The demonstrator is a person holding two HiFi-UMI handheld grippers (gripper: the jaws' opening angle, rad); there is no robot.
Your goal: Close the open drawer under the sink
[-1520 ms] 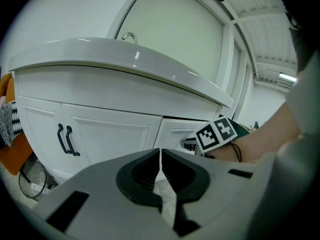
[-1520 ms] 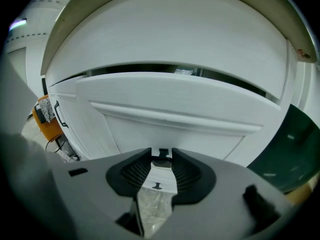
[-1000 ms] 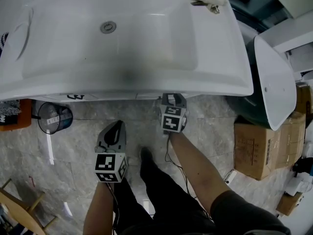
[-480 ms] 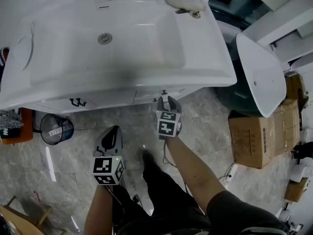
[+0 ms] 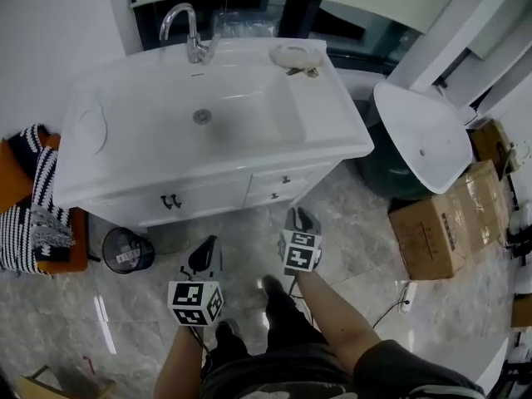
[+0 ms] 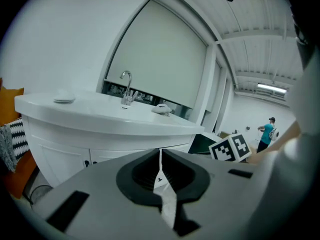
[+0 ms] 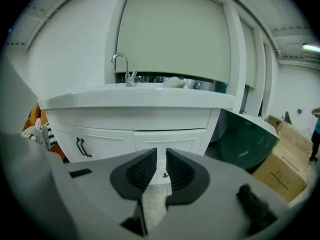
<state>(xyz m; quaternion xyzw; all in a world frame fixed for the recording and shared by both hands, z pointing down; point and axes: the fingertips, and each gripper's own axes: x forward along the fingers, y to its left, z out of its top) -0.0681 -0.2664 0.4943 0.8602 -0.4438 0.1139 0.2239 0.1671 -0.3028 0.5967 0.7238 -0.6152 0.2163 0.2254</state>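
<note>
The white sink cabinet [image 5: 208,198] stands against the wall, and its two small drawers [image 5: 283,186] at the right sit flush with the front. In the right gripper view the drawer front [image 7: 170,143] is straight ahead, at a distance. My right gripper [image 5: 300,214] hangs over the floor in front of the drawers, its jaws closing with a narrow gap and nothing between them [image 7: 161,153]. My left gripper [image 5: 206,244] is further left and nearer to me, shut and empty [image 6: 160,153]. Neither gripper touches the cabinet.
A black waste bin [image 5: 126,249] stands at the cabinet's left foot, beside an orange seat with striped cloth [image 5: 33,206]. Right of the cabinet is a white basin [image 5: 420,144] on a dark green tub, then cardboard boxes [image 5: 436,223]. A person [image 6: 267,131] stands far off.
Both grippers have drawn back from the cabinet and risen. The head view has pulled back, so the whole sink and cabinet front now show. The right jaws have narrowed.
</note>
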